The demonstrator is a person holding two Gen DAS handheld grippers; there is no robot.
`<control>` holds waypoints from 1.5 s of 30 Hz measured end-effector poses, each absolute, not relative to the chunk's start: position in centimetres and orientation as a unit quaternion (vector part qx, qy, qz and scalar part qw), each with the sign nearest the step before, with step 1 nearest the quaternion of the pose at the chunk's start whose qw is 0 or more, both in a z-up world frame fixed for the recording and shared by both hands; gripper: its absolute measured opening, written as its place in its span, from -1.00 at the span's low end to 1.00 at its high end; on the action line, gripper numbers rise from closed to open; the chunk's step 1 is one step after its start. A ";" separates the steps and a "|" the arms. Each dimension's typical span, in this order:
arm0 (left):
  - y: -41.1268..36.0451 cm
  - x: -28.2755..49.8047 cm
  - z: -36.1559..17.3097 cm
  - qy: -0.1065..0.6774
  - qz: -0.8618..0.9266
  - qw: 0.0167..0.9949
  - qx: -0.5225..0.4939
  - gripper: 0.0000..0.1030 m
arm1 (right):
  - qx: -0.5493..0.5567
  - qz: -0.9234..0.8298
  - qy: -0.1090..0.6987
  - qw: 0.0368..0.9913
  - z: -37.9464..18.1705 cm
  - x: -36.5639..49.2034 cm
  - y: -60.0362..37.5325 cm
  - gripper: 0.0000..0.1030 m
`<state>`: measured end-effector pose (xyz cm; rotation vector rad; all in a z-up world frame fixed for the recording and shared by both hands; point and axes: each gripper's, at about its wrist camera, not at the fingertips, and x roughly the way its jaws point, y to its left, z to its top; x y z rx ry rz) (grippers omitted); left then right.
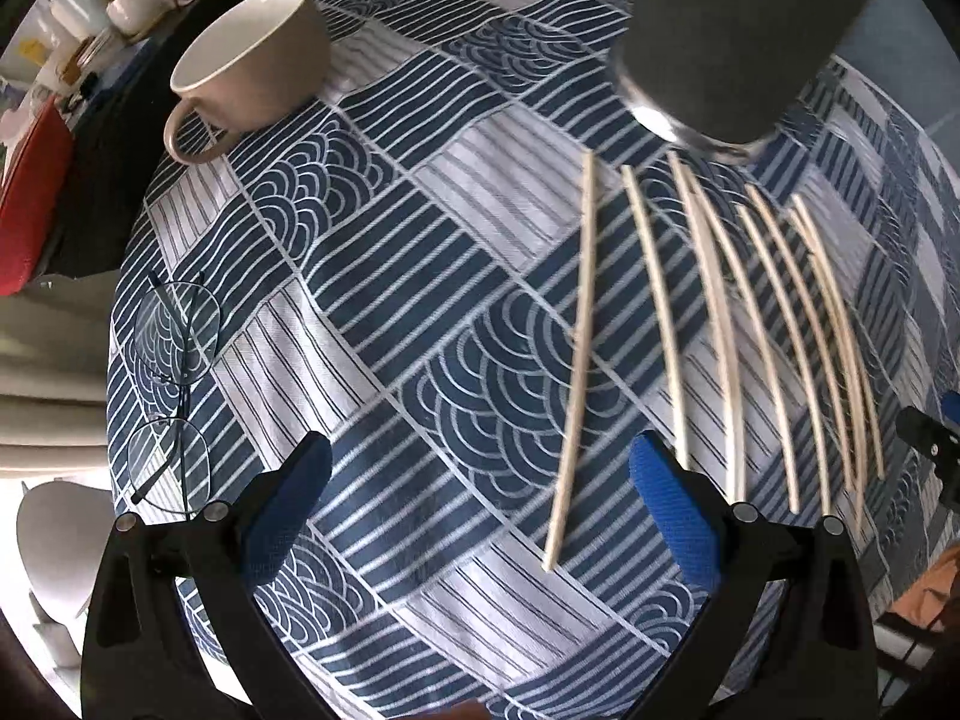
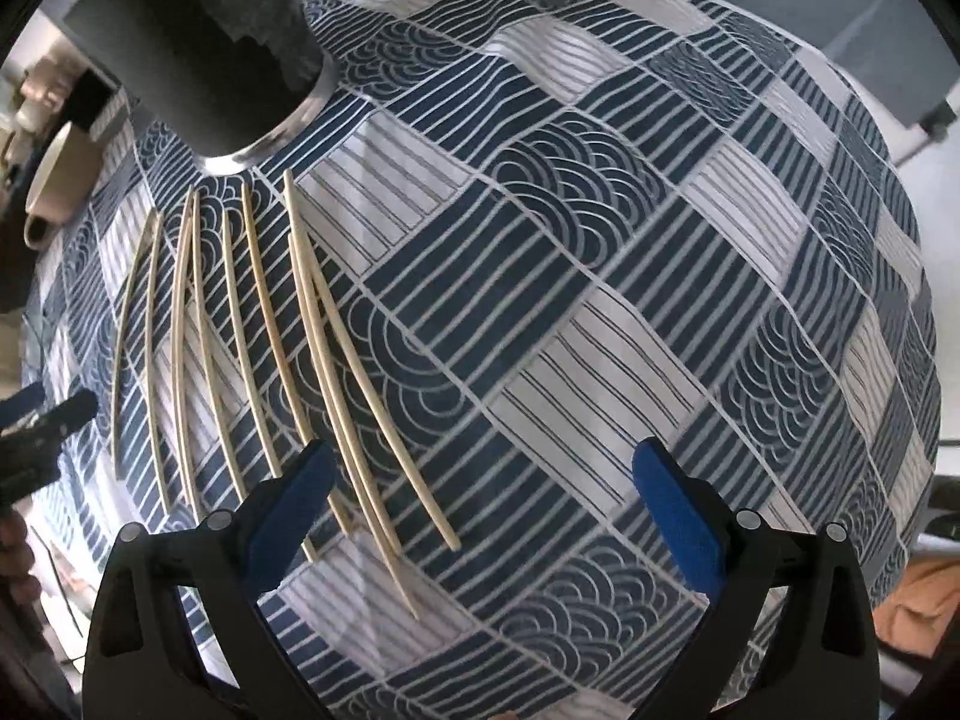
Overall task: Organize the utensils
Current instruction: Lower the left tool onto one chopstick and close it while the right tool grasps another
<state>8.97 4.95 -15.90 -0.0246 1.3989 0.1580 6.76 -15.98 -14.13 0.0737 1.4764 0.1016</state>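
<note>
Several pale wooden chopsticks [image 1: 720,324] lie side by side on the blue-and-white patterned tablecloth [image 1: 420,276], in front of a dark grey cylindrical holder [image 1: 738,36] with a shiny metal base. My left gripper [image 1: 480,456] hovers open over the cloth, and the leftmost chopstick [image 1: 579,360] runs between its blue-padded fingers. In the right wrist view the same chopsticks [image 2: 252,348] fan out below the holder [image 2: 204,42]. My right gripper [image 2: 486,462] is open, its left finger [image 2: 288,516] over the ends of the rightmost chopsticks. Neither gripper holds anything.
A beige mug [image 1: 258,66] stands at the far left of the table. Thin-framed glasses [image 1: 171,396] lie near the left table edge. A red object [image 1: 30,204] and cluttered shelves sit beyond that edge. The other gripper's tip [image 1: 930,426] shows at the right.
</note>
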 end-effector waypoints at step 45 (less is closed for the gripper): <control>7.6 7.9 -18.0 0.608 0.002 0.794 -0.001 0.35 | 0.002 0.078 0.635 0.769 -16.3 3.6 -17.2 -0.07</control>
